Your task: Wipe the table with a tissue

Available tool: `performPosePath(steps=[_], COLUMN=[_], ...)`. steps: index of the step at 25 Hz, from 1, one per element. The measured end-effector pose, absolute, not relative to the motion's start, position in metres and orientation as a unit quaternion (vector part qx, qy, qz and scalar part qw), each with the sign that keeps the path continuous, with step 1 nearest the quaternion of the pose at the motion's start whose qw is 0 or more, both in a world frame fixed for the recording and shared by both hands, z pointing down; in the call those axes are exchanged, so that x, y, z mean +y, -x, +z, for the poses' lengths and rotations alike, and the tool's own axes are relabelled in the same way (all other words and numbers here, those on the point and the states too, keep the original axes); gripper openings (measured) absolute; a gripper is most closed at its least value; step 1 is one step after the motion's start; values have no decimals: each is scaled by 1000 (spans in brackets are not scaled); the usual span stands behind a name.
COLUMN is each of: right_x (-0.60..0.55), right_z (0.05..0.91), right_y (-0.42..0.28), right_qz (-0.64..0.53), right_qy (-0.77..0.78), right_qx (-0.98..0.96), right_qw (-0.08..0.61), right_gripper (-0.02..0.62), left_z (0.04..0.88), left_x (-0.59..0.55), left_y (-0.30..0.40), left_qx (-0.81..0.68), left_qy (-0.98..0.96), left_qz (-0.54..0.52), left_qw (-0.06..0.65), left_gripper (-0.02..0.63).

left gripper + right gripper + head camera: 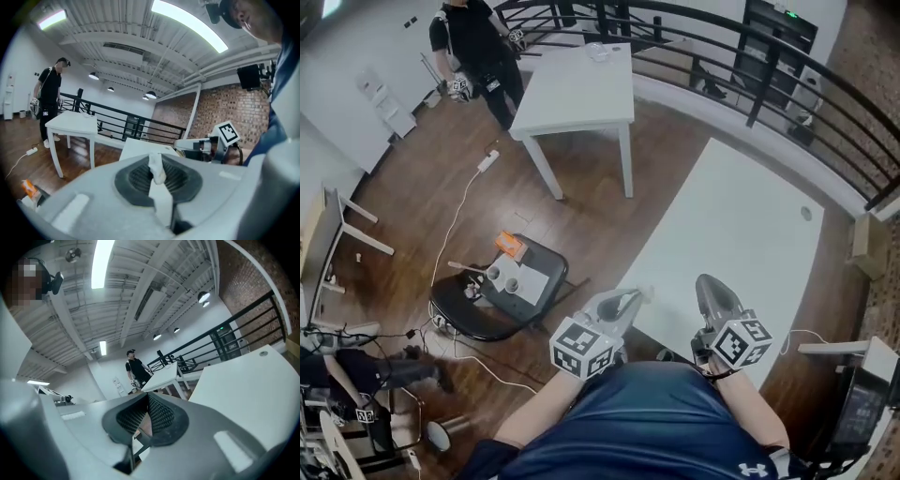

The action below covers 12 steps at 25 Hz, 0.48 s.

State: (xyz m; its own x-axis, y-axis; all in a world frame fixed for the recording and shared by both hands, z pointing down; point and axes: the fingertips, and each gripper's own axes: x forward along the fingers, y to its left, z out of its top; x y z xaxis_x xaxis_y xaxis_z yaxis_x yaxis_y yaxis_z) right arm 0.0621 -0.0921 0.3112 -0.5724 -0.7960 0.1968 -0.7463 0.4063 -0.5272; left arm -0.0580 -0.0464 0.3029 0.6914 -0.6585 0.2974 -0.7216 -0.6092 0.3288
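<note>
Clamping a crumpled white tissue (157, 169) between its jaws, the left gripper (636, 296) faces the long white table (741, 234) ahead. Right gripper (706, 283): jaws together, empty. Brown wood-plank floor (581, 211) lies left of both.

- The near table (741, 244) is standing aslant on the wooden floor (422, 197). Its white top is showing a small round spot (806, 213) near the far right corner; what the spot is cannot be told.
- The far table (581, 94) is bearing a small clear thing (598, 52) at its far edge.
- A power strip (488, 161) is lying on the floor left of the far table, its white cable (450, 234) trailing toward a black chair (473, 314).
- The chair seat is holding two cups (494, 273), a white sheet (528, 281) and, at its far edge, an orange packet (512, 246).
</note>
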Motion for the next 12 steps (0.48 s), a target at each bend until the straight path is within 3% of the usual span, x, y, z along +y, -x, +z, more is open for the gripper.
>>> performPosePath(steps=[12], right_x=[-105], right_z=[278], right_y=[-48], right_qz=[-212], right_qy=[438], right_qx=[871], right_qw=[66], right_gripper=[11], left_z=[289], left_x=[-73], left_y=[63], left_qx=[-408], left_qy=[-890], left_qz=[48], left_qw=[196], left_gripper=[18])
